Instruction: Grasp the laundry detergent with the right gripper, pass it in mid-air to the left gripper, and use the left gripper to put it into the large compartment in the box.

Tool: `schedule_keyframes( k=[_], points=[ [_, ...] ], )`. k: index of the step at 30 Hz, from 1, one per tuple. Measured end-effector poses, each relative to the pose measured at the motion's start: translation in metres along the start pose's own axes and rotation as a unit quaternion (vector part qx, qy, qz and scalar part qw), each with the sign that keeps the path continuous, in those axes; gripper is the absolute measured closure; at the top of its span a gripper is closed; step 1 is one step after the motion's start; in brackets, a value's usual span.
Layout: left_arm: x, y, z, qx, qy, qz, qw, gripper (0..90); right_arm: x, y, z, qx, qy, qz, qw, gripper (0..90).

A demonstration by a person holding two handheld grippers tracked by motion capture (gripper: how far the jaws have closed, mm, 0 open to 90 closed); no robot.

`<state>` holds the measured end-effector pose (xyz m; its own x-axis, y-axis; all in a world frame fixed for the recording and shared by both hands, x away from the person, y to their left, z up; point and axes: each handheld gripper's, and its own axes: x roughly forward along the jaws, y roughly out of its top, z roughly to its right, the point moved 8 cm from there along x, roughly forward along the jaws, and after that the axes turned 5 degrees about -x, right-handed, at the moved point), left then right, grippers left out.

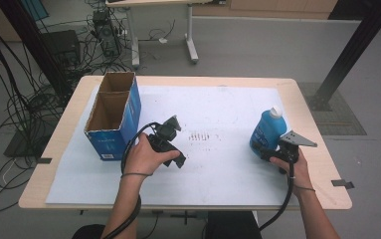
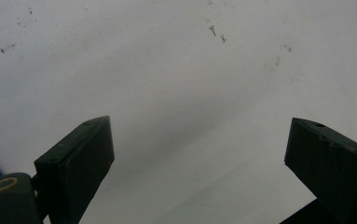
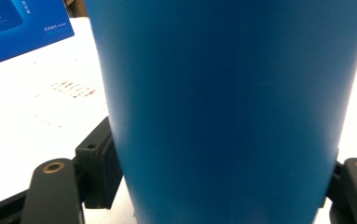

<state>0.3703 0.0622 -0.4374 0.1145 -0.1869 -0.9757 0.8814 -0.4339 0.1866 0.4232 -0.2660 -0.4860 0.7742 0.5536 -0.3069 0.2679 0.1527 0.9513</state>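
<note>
Over on the right side of the white sheet (image 1: 218, 164) the blue bottle (image 1: 266, 130) is clamped upright between the jaws of the right gripper (image 1: 269, 153), while the left gripper (image 1: 174, 158) is held wide apart and unladen just beside the open cardboard box (image 1: 114, 113).

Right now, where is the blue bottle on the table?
In the high view the blue bottle stands upright at the right side of the white mat, between the jaws of the right gripper, far from the cardboard box at the left.
</note>
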Motion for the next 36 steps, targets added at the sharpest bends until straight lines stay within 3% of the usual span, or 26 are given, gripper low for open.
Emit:
schedule_keyframes(
  k=[12, 36],
  points=[
    [-0.0005, 0.0006, 0.0011, -0.001, 0.0, 0.003, 1.0, 8.4, -0.001, 0.0009, 0.003, -0.004, -0.009, 0.005, 0.9999, 37.6],
    [0.0009, 0.0002, 0.0019, -0.003, -0.001, 0.001, 1.0, 8.4, -0.0014, 0.0006, 0.0024, -0.019, -0.013, 0.01, 0.9997, 39.5]
  ],
)
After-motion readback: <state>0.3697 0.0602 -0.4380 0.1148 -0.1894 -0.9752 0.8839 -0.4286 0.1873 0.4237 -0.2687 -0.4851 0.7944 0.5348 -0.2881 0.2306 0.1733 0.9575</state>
